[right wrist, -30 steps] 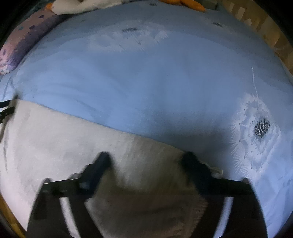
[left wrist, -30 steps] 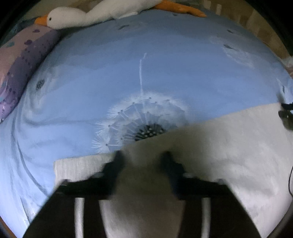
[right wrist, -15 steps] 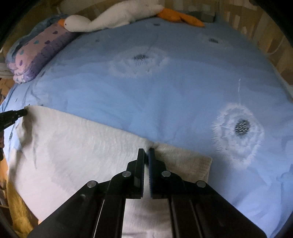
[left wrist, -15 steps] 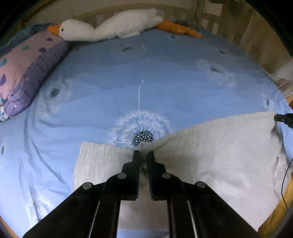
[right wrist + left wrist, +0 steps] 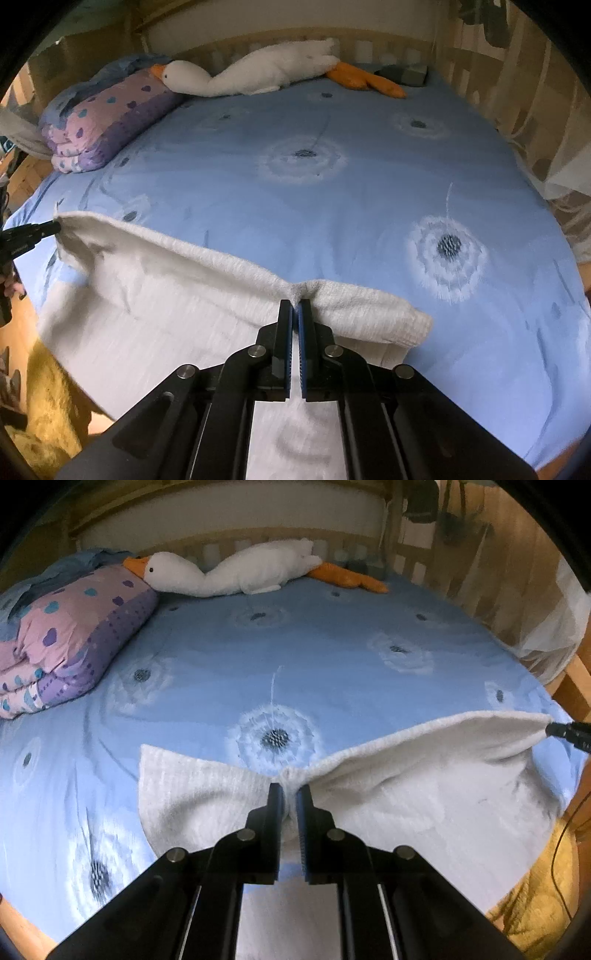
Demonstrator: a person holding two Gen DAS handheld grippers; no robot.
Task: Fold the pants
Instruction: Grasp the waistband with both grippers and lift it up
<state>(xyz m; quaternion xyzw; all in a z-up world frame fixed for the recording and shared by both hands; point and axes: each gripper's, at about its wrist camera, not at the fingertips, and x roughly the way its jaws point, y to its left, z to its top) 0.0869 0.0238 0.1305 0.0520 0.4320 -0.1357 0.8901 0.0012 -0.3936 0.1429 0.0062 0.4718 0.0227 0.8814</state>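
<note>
White knitted pants lie at the near edge of a blue bed, their top edge lifted and stretched between the two grippers. My left gripper is shut on a bunched bit of that edge; its tip shows at the far left of the right wrist view. My right gripper is shut on the same edge of the pants near their right end; its tip shows at the far right of the left wrist view. Part of the cloth hangs over the bed's front edge.
The blue dandelion-print bedsheet stretches beyond the pants. A folded purple and pink quilt sits at the back left. A white plush goose lies along the headboard. Wooden rails and a sheer curtain run along the right side.
Both grippers went from open to shut on the pants' top edge, then rose and drew back, lifting that edge off the bed and pulling it taut between them.
</note>
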